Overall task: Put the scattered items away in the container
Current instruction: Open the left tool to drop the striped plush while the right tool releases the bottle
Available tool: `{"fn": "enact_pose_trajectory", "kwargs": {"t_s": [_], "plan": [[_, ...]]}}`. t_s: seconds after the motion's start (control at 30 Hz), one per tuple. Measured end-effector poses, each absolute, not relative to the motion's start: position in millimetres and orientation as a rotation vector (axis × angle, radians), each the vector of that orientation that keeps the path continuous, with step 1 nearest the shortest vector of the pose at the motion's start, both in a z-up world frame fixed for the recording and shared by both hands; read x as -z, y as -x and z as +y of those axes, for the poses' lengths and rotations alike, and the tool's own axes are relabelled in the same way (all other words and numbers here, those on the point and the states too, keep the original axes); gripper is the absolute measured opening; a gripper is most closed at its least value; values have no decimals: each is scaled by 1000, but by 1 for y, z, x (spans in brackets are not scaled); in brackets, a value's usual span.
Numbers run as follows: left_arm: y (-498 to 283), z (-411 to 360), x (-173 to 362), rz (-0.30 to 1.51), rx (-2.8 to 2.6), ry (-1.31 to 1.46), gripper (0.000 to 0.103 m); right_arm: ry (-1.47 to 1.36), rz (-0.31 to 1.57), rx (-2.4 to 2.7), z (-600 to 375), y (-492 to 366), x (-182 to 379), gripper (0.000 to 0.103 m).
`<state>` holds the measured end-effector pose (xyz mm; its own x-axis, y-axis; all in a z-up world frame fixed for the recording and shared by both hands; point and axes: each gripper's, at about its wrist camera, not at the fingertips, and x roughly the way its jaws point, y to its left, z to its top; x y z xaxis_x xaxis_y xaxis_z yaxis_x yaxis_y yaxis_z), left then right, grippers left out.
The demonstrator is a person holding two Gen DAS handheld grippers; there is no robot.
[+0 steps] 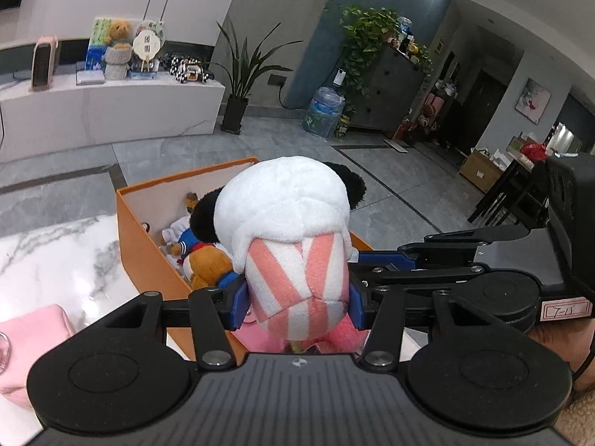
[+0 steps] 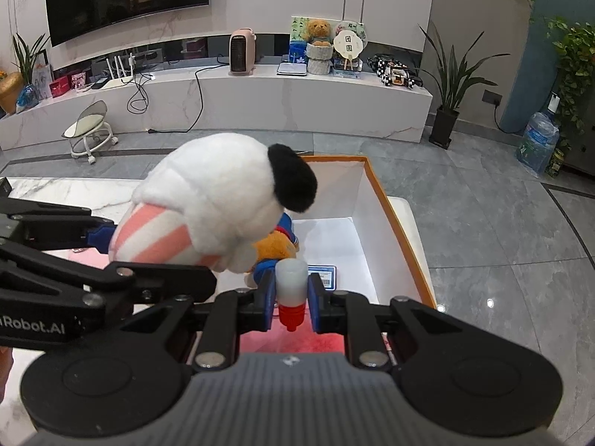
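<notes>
My left gripper (image 1: 297,303) is shut on a white plush toy (image 1: 293,230) with black ears and a pink-striped body, held over the orange box (image 1: 148,252). The toy also shows in the right wrist view (image 2: 208,204), with the left gripper (image 2: 104,238) coming in from the left. My right gripper (image 2: 292,297) is shut on a small white bottle with a red cap (image 2: 292,288), held above the box (image 2: 405,238). Inside the box lie a brown plush in blue clothes (image 1: 208,264) and a small card (image 2: 323,277).
The box stands on a white marble table (image 1: 55,260). A pink pouch (image 1: 33,338) lies at the table's left. A pink item (image 2: 290,342) lies below the right gripper. Beyond are grey floor, a TV bench (image 2: 260,93), potted plants and a water jug (image 2: 537,141).
</notes>
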<state>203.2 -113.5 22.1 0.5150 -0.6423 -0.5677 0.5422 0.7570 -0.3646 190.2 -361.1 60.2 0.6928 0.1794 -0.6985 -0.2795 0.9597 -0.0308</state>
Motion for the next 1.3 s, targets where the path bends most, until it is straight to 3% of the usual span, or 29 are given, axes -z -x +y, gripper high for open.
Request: {"fn": "enact_pose_trajectory", "kwargs": {"t_s": [0.27, 0.37, 1.3], "plan": [[-214, -109, -15, 764, 711, 194, 60, 127, 782, -232, -358, -204, -50, 23], [-213, -109, -20, 750, 709, 183, 60, 127, 779, -230, -359, -204, -50, 30], [-206, -112, -16, 768, 705, 157, 60, 130, 777, -229, -360, -200, -51, 33]]}}
